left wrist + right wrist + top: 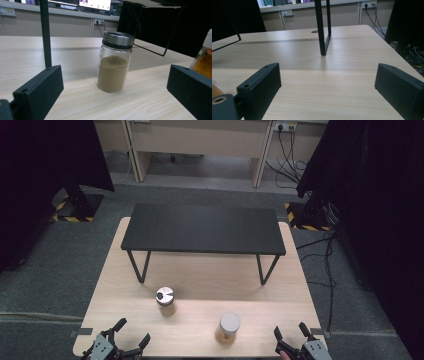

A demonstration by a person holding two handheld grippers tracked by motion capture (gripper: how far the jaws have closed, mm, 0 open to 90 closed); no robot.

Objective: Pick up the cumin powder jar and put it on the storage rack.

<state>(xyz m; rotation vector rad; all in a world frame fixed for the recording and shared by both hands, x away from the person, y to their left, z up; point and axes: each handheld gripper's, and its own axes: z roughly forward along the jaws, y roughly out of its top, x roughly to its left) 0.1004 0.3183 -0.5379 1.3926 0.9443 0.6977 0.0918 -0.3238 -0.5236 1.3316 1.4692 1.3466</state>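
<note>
A shelf [202,228] stands at the back of the table [125,270]. In front of it sit two jars: the metal-lidded jar [165,300] left, the plastic-lidded jar [229,327] right and nearer.

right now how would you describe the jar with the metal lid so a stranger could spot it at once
On the pale wooden table, look in front of the black shelf, near its left leg. The metal-lidded jar stands there, clear glass part-filled with tan powder. Its neighbour, the white-capped jar, sits nearer the front edge and holds orange powder.

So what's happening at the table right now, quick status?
Left gripper and right gripper open, holding nothing. Metal-lidded jar and white-lidded jar upright on table, untouched. Nothing in the way; black shelf stands behind.
</note>
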